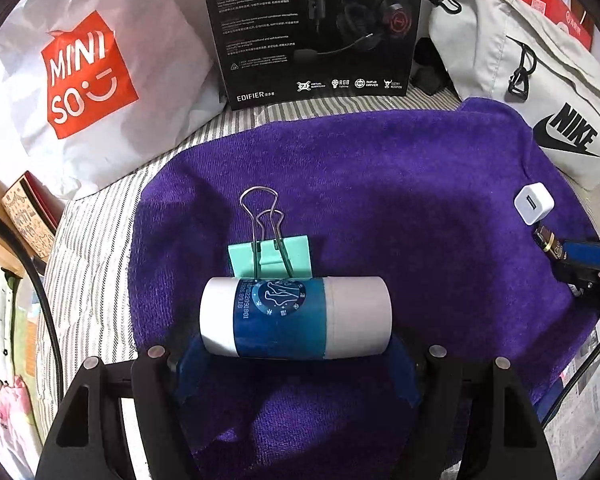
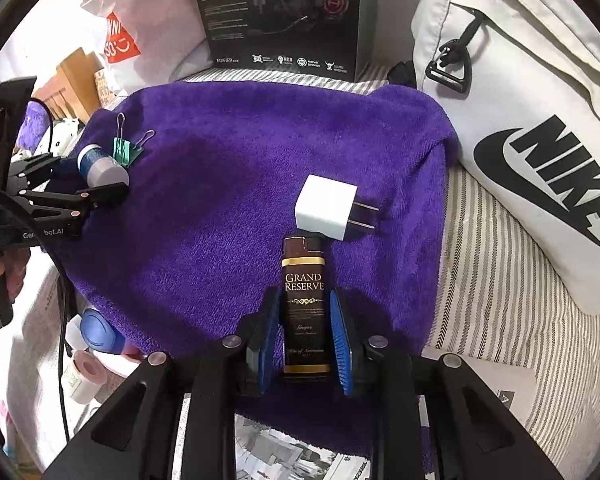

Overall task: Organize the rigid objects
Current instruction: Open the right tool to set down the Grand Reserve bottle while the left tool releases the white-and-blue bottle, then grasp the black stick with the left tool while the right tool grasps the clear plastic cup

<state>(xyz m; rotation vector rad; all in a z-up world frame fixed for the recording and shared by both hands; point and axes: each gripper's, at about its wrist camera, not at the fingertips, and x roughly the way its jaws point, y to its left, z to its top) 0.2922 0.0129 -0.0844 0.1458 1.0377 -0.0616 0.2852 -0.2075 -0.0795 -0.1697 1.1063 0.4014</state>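
A white cylinder with a blue label [image 1: 296, 316] lies crosswise between the fingers of my left gripper [image 1: 294, 356], which is shut on its two ends just above the purple towel [image 1: 380, 184]. A mint green binder clip [image 1: 272, 258] rests on the towel right behind it. In the right wrist view a dark brown lighter marked "Grand Reserve" [image 2: 304, 304] lies on the towel between the blue pads of my right gripper [image 2: 304, 298]. The jaws stand slightly apart from its sides. A white plug charger [image 2: 326, 208] sits just beyond the lighter's tip.
A black headset box [image 1: 316, 28] stands at the back. A white Miniso bag [image 1: 88, 76] is on the left and a white Nike bag [image 1: 540, 92] on the right. A blue-capped bottle [image 2: 98, 328] and a tape roll [image 2: 86, 368] lie off the towel's left edge.
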